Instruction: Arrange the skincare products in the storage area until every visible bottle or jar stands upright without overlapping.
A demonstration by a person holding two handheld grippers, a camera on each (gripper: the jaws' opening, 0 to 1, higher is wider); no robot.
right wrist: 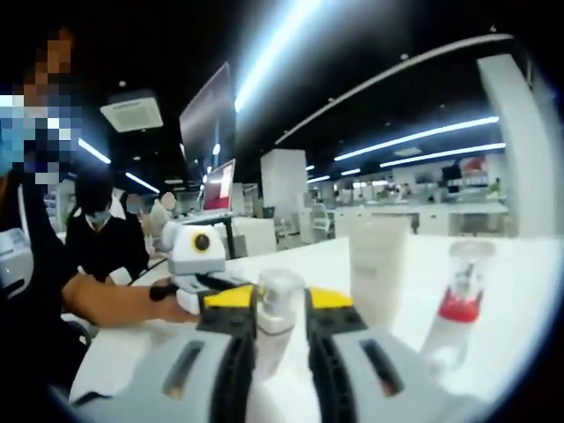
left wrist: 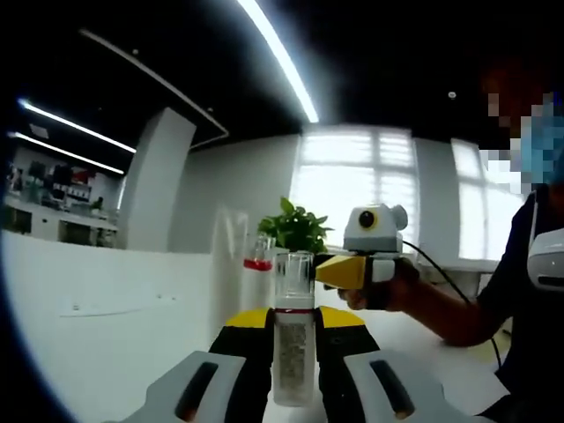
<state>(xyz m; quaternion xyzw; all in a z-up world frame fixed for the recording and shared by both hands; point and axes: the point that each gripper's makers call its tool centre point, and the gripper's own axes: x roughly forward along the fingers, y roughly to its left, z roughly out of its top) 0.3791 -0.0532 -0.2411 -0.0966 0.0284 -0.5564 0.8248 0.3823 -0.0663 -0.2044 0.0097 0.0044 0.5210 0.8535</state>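
Left gripper view: the left gripper [left wrist: 293, 388] has its grey, yellow-tipped jaws pressed against a clear upright bottle with speckled contents and a clear cap [left wrist: 293, 348], which stands between them. The white tabletop [left wrist: 97, 352] runs open to the left of the jaws and its far edge lies ahead. Just beyond the held bottle, slightly left, stands a small clear bottle with a red band [left wrist: 258, 262]; its outline is faint against the bright wall. A green leafy plant [left wrist: 295, 227] rises behind it. From the right, the right gripper [left wrist: 339, 271] reaches in, held in a person's hand [left wrist: 401, 291]; its jaw gap is hidden there.

Right gripper view: the jaws are pinching a small pale bottle with a rounded translucent cap [right wrist: 275, 322], whose lower body is hidden between them. Ahead and right stands a tall frosted white bottle [right wrist: 379, 269], blurred. Further right is the red-banded clear bottle [right wrist: 458, 304], apart from it. Open table lies between these and the right jaw. The left gripper [right wrist: 196, 264] shows at the left.
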